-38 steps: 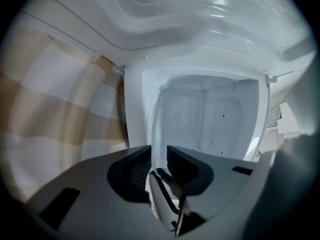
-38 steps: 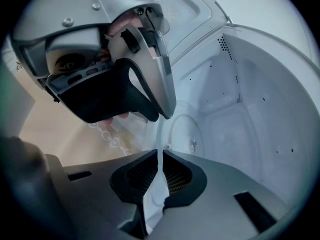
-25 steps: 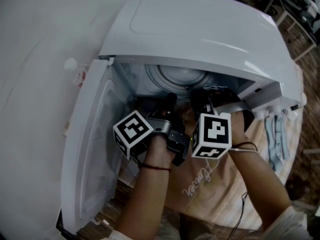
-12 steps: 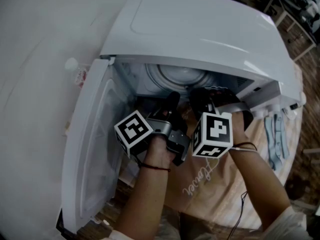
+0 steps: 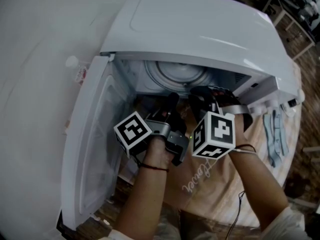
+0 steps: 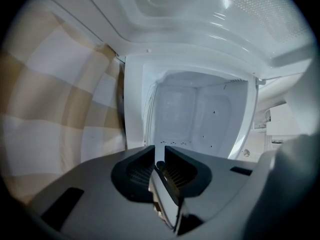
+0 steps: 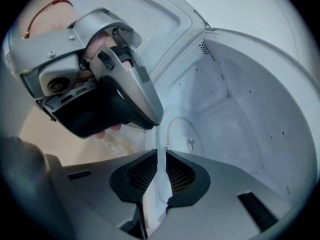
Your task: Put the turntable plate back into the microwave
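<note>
The white microwave oven [image 5: 200, 29] stands on a surface covered with a beige and white checked cloth [image 5: 260, 134], with its white hinged door [image 5: 95, 144] swung fully open to the left. The clear round glass turntable plate [image 5: 175, 75] is inside the mouth of the cavity, carried by both grippers at its near rim. The left gripper [image 5: 170, 104] reaches into the opening beside the door; its jaws are closed down onto the thin edge of the plate, which shows as a pale sliver pinched between the ribbed pads. The right gripper [image 5: 202, 100] sits just beside the left one, to its right, and its jaws are likewise clamped on the translucent rim. In the right gripper view the raised ring on the plate is visible past the jaws, with the left gripper gripping the same plate directly above and to the left. Whether the plate touches the cavity floor cannot be determined.
</note>
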Demonstrator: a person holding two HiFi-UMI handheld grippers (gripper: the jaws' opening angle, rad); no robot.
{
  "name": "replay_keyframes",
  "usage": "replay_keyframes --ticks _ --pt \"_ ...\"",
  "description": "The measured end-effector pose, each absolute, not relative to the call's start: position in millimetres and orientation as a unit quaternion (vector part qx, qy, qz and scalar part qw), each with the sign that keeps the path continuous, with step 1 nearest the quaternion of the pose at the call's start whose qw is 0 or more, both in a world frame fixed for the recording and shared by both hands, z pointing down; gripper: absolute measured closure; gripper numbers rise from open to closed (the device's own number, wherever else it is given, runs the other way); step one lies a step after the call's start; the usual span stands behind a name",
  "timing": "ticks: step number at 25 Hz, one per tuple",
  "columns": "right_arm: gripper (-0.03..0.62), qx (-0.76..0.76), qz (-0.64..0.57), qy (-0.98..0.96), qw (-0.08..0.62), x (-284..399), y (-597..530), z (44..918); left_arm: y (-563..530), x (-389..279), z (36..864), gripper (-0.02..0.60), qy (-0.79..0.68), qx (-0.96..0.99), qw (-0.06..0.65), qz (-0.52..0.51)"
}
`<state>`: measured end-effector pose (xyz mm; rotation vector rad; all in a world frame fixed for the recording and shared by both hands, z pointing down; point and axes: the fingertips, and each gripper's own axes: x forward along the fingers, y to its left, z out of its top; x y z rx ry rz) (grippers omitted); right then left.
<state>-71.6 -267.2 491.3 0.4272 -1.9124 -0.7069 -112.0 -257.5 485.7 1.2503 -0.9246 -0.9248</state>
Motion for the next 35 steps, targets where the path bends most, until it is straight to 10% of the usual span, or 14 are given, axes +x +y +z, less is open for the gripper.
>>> replay_keyframes --ticks 20,35 --pt "0.553 0.259 -0.176 -0.851 0.420 -44 -238 458 -230 -89 447 0.581 -0.417 0.663 0.516 -0.346" --pt "0.559 0.309 0.072 -0.941 0.118 -9 -206 401 -197 -66 411 0.580 -0.467 0.756 0.371 -0.269"
